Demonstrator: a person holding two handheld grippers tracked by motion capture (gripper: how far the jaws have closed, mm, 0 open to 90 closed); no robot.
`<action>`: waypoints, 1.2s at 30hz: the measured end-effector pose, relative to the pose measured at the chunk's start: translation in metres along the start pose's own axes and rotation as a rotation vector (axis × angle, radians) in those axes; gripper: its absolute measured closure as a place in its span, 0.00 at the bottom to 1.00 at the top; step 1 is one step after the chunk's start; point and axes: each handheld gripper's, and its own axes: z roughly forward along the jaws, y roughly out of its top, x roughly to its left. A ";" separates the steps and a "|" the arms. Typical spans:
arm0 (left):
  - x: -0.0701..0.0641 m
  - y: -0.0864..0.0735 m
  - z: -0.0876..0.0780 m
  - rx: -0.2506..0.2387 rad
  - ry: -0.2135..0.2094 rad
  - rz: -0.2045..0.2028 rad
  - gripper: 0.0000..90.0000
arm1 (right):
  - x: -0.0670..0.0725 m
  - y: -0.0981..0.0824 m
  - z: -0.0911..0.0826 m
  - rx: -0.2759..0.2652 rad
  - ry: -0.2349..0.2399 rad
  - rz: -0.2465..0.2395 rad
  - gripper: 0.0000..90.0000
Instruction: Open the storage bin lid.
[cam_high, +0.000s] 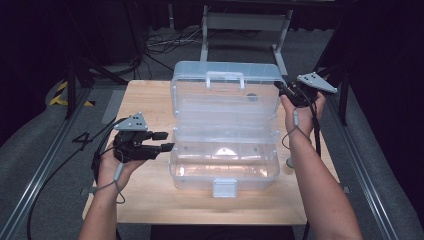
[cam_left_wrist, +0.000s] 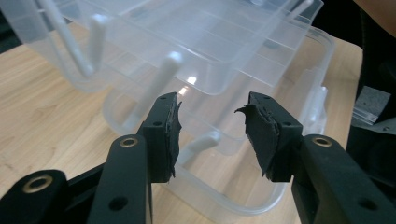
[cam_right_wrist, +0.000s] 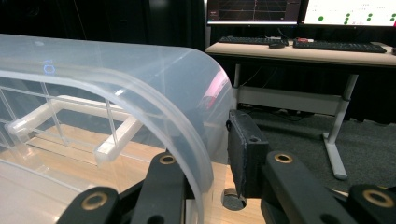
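**Steadily now: hold the lid while the left hand lets go**

Plainly the clear plastic toolbox (cam_high: 225, 130) sits mid-table on the wooden table (cam_high: 145, 200), its lid (cam_high: 226, 85) swung up at the far side and the inner tray (cam_high: 225, 131) lifted over the base. The right gripper (cam_right_wrist: 215, 154) grips the lid's far right edge, one jaw inside the wall and one outside. The left gripper (cam_high: 164, 141) hangs released just beside the box's left wall, nothing between its jaws. To do this well, I judge the right hand should keep the lid upright and steady, without twisting the thin wall, while the left moves clear of the tray arms.
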 end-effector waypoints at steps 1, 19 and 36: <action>-0.001 0.000 0.000 0.007 -0.005 0.000 0.61 | 0.000 0.000 0.001 -0.001 0.002 0.003 0.85; -0.016 -0.027 0.020 0.063 -0.119 0.037 0.63 | -0.005 0.002 0.011 0.026 0.004 0.016 0.85; -0.023 -0.043 0.053 0.196 -0.183 0.060 0.65 | -0.007 0.003 0.019 0.038 0.004 0.022 0.85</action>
